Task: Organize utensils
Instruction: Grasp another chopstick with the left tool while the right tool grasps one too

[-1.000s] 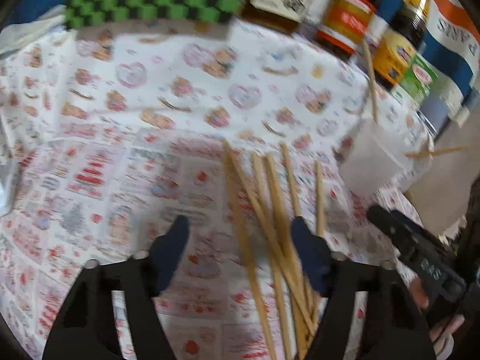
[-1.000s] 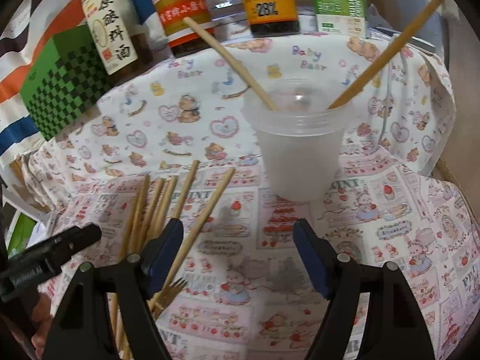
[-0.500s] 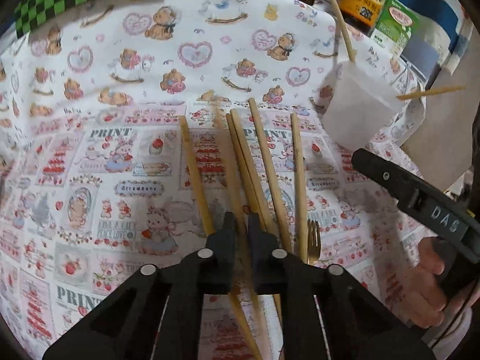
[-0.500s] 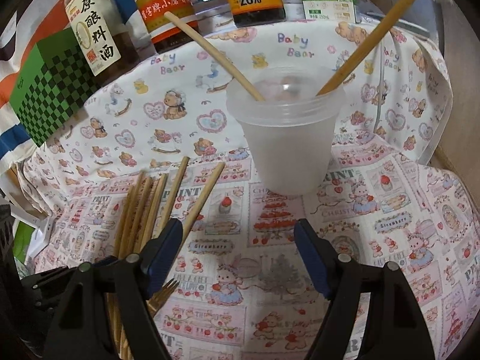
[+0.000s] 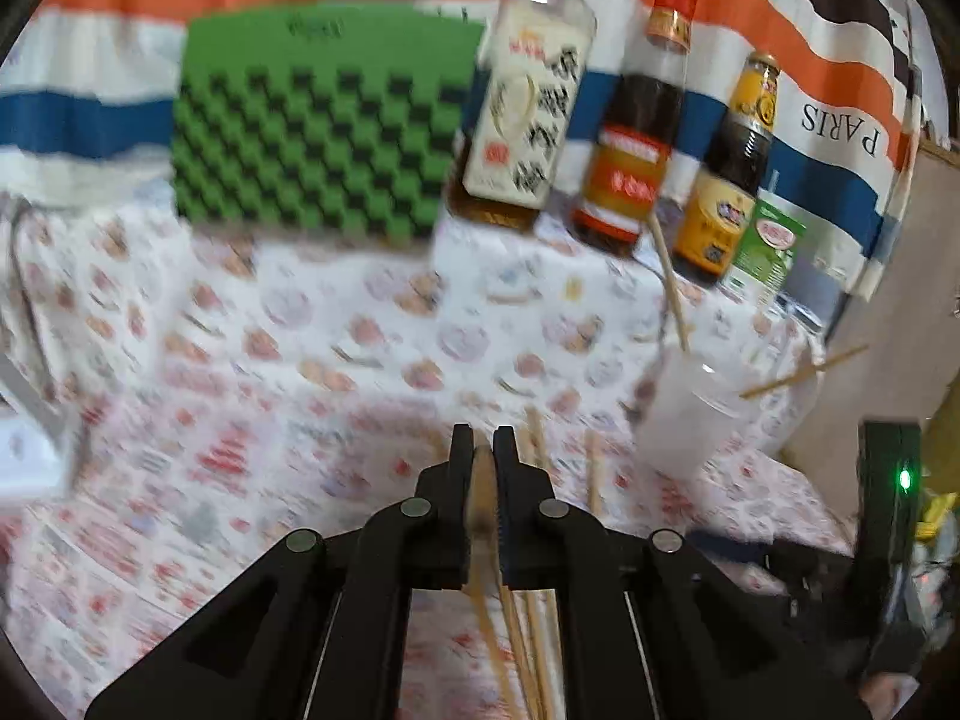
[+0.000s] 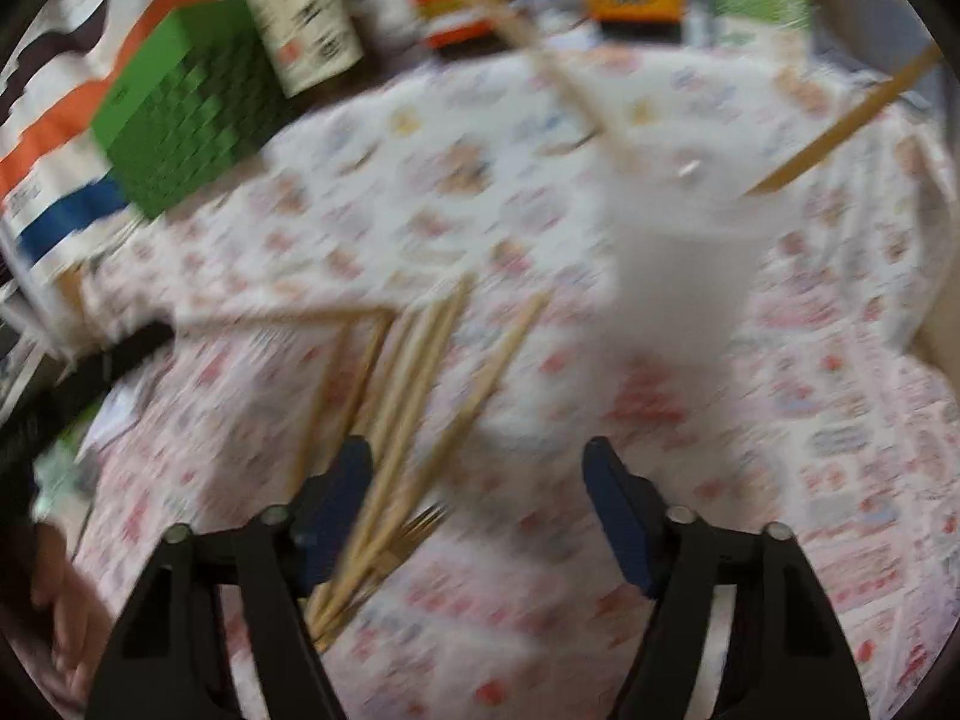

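The left tool [image 5: 482, 465] is pinched shut on one chopstick [image 5: 481, 516], a light, stiff, slick stick best held mid-shaft (it could swivel), raised above the loose chopsticks [image 6: 414, 396] lying on the worktop [image 5: 252, 360] under the open, empty right tool [image 6: 477, 504]. Ahead and right of the left tool stands the cup [image 5: 690, 420], and the only writing legible through the blur is "PARIS" on the striped cloth [image 5: 840, 126].
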A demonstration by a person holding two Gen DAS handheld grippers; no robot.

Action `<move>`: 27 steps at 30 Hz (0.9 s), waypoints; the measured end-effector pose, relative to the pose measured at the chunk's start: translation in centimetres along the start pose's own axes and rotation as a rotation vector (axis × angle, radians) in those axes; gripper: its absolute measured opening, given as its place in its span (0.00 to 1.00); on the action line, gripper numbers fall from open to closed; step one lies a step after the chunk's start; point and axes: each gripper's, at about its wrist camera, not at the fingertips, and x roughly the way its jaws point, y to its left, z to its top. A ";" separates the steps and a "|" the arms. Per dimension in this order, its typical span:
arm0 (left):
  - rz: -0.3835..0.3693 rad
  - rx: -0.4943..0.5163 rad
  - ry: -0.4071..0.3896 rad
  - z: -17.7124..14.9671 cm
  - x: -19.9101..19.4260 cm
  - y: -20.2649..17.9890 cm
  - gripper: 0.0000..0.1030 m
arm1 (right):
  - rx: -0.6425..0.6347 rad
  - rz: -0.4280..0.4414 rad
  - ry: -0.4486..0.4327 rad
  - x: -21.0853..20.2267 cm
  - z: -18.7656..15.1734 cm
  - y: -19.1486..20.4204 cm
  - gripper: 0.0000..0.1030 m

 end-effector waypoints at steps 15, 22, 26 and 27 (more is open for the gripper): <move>0.061 0.018 -0.054 -0.6 -0.3 0.4 0.05 | -0.197 -0.130 0.099 1.6 -3.2 4.7 0.17; 0.051 0.028 -0.146 -0.4 -2.2 -0.1 0.05 | -0.134 -0.127 -0.152 -2.7 -1.8 3.6 0.05; 0.022 0.006 -0.159 -0.3 -2.5 0.0 0.05 | -0.124 -0.110 -0.279 -5.0 -1.4 3.3 0.04; 0.023 0.009 -0.165 -0.3 -2.6 0.0 0.05 | -0.123 -0.106 -0.299 -5.4 -1.4 3.2 0.04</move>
